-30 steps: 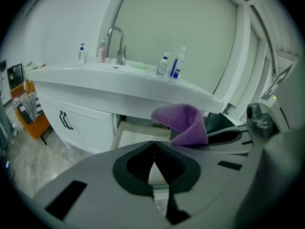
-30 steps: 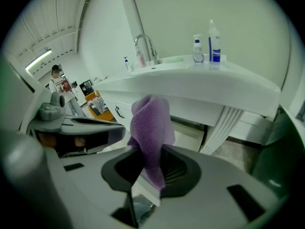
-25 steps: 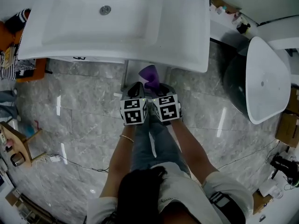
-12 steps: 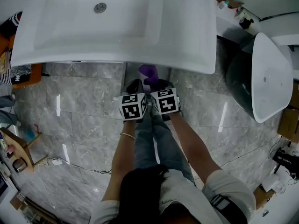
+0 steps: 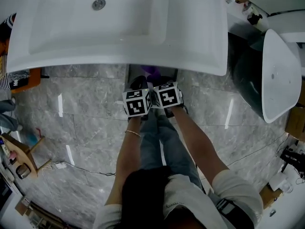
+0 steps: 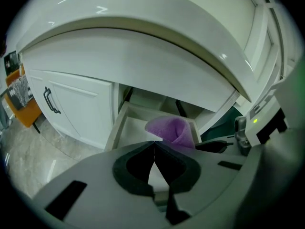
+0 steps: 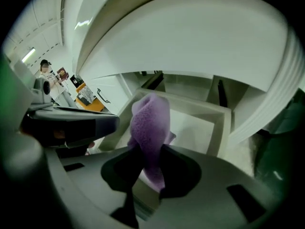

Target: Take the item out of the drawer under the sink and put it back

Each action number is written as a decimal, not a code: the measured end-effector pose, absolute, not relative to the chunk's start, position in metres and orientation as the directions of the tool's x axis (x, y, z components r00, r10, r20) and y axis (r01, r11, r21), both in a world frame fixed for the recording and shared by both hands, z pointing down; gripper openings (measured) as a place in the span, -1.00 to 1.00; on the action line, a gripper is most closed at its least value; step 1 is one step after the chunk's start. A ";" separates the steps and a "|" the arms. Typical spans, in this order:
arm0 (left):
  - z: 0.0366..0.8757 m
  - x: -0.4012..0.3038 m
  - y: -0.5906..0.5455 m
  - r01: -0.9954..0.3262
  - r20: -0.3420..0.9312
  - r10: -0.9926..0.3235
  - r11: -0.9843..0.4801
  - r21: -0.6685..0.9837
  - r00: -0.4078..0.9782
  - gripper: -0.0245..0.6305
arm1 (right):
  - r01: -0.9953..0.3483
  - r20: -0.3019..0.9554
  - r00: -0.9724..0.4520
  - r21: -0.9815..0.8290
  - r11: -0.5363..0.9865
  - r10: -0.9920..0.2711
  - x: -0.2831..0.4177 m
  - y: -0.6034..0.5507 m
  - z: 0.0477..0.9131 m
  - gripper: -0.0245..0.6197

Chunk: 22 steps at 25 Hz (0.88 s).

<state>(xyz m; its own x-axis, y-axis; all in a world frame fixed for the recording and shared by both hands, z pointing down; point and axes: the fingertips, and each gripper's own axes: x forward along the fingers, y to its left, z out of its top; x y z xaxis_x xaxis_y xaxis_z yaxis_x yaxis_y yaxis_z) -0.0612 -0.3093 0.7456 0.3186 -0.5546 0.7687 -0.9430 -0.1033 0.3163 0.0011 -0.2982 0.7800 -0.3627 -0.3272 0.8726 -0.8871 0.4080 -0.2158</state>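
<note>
Now — purple cloth (image 7: 150, 116) pinched in R hand-held gripper (image 7: 147, 149) at open drawer (image 7: 202, 130); L hand-held gripper (image 6: 153, 146) closed, empty.

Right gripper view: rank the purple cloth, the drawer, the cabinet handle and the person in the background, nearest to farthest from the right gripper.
1. The cloth: pinched between the jaws of the right gripper.
2. The drawer: open, just beyond the jaws, centre-right.
3. The cabinet handle: farther off, to the left.
4. The person: far left, at the back of the room.
</note>
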 end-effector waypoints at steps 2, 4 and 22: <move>0.754 -0.062 -0.307 -0.944 0.779 -0.542 -0.094 0.316 0.315 -0.91 | -0.891 0.878 -0.356 -0.215 0.400 -0.321 0.002 -0.297 0.787 -0.62; 0.759 -0.063 -0.308 -0.943 0.782 -0.537 -0.093 0.318 0.317 -0.91 | -0.892 0.884 -0.352 -0.218 0.395 -0.307 0.002 -0.295 0.792 -0.62; 0.765 -0.061 -0.314 -0.940 0.787 -0.523 -0.093 0.329 0.327 -0.91 | -0.882 0.877 -0.398 -0.286 0.374 -0.268 -0.003 -0.299 0.805 -0.48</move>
